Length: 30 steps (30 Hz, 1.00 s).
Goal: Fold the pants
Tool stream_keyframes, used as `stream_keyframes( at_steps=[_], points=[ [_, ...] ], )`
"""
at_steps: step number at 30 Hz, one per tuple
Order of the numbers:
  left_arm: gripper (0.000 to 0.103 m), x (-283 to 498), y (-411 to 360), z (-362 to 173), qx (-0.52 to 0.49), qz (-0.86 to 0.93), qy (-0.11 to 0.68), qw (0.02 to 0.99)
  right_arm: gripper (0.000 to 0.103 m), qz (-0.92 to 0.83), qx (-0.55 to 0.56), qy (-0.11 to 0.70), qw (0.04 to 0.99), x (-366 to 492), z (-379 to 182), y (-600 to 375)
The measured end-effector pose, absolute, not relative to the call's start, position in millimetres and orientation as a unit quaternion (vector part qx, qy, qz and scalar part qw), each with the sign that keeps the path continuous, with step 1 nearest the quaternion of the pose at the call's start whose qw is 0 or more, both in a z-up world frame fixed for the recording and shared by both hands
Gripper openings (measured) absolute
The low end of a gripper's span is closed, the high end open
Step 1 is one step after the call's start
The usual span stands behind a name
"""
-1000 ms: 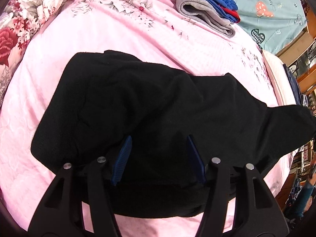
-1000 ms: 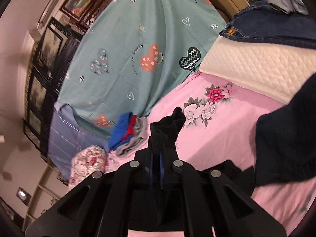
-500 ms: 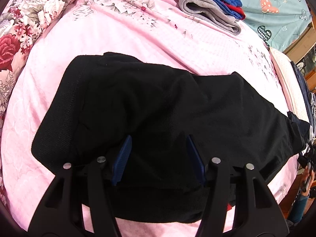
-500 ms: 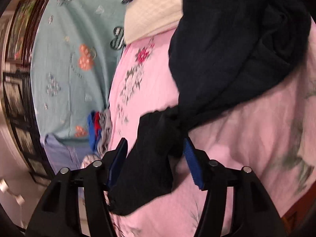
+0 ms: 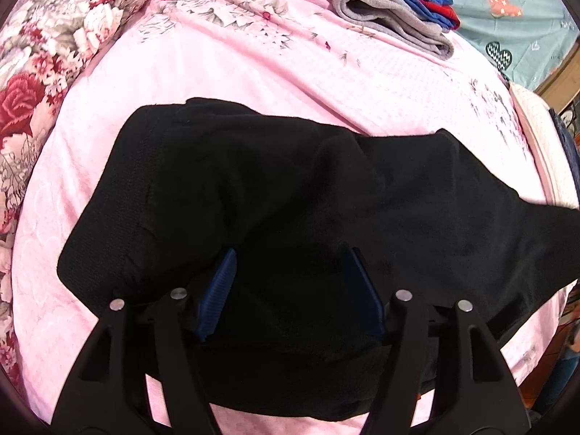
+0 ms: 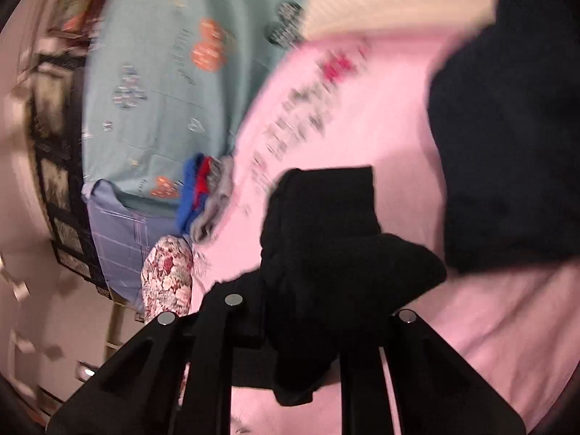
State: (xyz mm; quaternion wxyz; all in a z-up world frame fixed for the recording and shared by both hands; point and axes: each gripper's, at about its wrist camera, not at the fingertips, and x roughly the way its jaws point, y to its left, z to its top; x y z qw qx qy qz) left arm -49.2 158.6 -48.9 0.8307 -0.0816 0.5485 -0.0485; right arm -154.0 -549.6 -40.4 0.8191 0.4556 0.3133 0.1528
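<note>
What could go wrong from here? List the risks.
1. The right gripper has just been closing on a small bunch of the pants; the cloth may slip out.
2. The left gripper is open over the pants, so nothing pins them; a pull could drag them across the bed.

Our left gripper (image 5: 290, 290), low in the frame, has just opened wider; our right gripper (image 6: 311, 326) has just been closing on black cloth.

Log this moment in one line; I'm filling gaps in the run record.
step: folding black pants on pink bedspread | left gripper: open over pants | right gripper: closing on pants' end
</note>
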Motion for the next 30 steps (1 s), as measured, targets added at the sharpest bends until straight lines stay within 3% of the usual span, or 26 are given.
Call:
stream_keyframes(
  at_steps=[3,5,6,7,9,12,22,23,24,25,26,30],
  points=[
    [0.074,-51,149,-50,-0.057,-0.046,0.543,0.836,0.013,0.111,0.416,0.255,0.866,-182,-4,-561],
    [0.078,-52,142,-52,-0.04,-0.045,0.538,0.841,0.013,0.023,0.338,0.282,0.898,-192,6,-557],
    [0.08,-52,141,-53,-0.034,-0.044,0.538,0.841,0.017,-0.018,0.296,0.307,0.904,-193,2,-552],
    [0.08,-53,138,-54,-0.027,-0.043,0.537,0.842,0.029,-0.061,0.26,0.343,0.901,-188,-9,-549],
    [0.08,-55,136,-54,-0.013,-0.042,0.535,0.844,0.043,-0.112,0.237,0.395,0.881,-180,-34,-552],
    [0.08,-57,143,-52,-0.026,-0.044,0.534,0.844,0.052,-0.116,0.263,0.403,0.869,-184,-45,-568],
    [0.08,-67,142,-52,-0.012,-0.029,0.521,0.853,0.056,-0.059,0.334,0.393,0.854,-195,-32,-586],
    [0.08,-67,143,-52,-0.016,-0.029,0.522,0.853,0.055,-0.059,0.334,0.396,0.853,-193,-37,-586],
    [0.08,-66,144,-51,-0.019,-0.028,0.523,0.852,0.04,-0.053,0.338,0.393,0.854,-192,-39,-586],
    [0.08,-65,145,-51,-0.021,-0.027,0.525,0.851,0.017,-0.043,0.341,0.389,0.855,-191,-39,-585],
    [0.08,-64,145,-51,-0.023,-0.025,0.526,0.85,0.01,-0.037,0.341,0.38,0.859,-192,-34,-585],
    [0.078,-63,150,-49,-0.045,-0.015,0.521,0.852,0.005,0.001,0.312,0.341,0.887,-187,9,-575]
  ],
)
